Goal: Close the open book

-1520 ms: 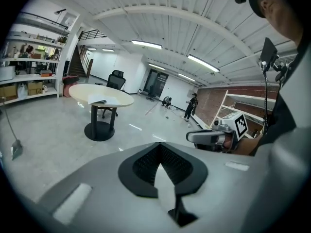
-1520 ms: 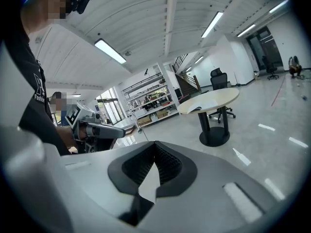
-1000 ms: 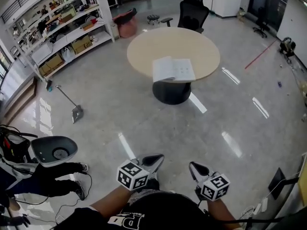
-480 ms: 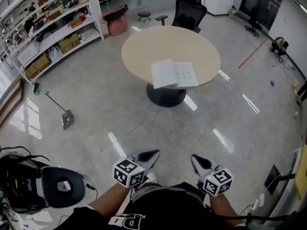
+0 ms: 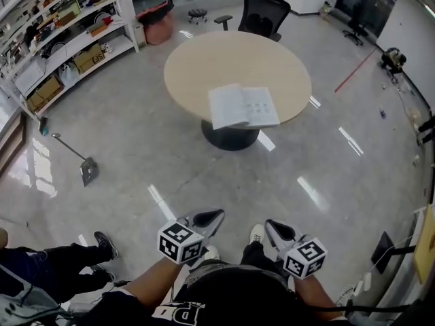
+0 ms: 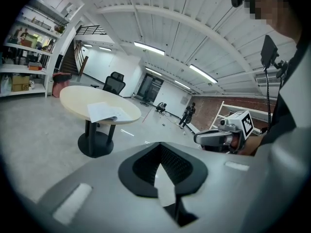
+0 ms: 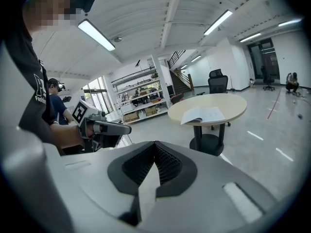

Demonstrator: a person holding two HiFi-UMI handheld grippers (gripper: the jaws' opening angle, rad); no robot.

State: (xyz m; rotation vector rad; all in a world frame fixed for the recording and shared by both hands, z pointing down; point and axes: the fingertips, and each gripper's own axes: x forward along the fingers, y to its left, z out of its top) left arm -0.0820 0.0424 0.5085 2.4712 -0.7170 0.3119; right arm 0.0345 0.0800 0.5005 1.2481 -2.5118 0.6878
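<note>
Left jaws: the grey left gripper point(image 5: 219, 213), which carries a marker cube, has its jaws pressed together, tips aimed toward the counter.
Right jaws: the matching grey right gripper point(image 5: 269, 224) also has its jaws closed against each other.
Grippers' position: side by side, low in front of the person's body, above the polished grey floor point(image 5: 136, 148).
Book: the open white book point(image 5: 243, 106) lies pages-up at the near edge of the counter, well apart from both grippers.
Counter: a round beige-topped counter point(image 5: 224, 56) on a black pedestal base point(image 5: 230, 136).
Far side: a black office chair point(image 5: 265, 9) stands just beyond the counter's far edge.
Left of scene: white storage shelving point(image 5: 64, 36). A long-handled dustpan point(image 5: 87, 170) lies on the floor near it.
</note>
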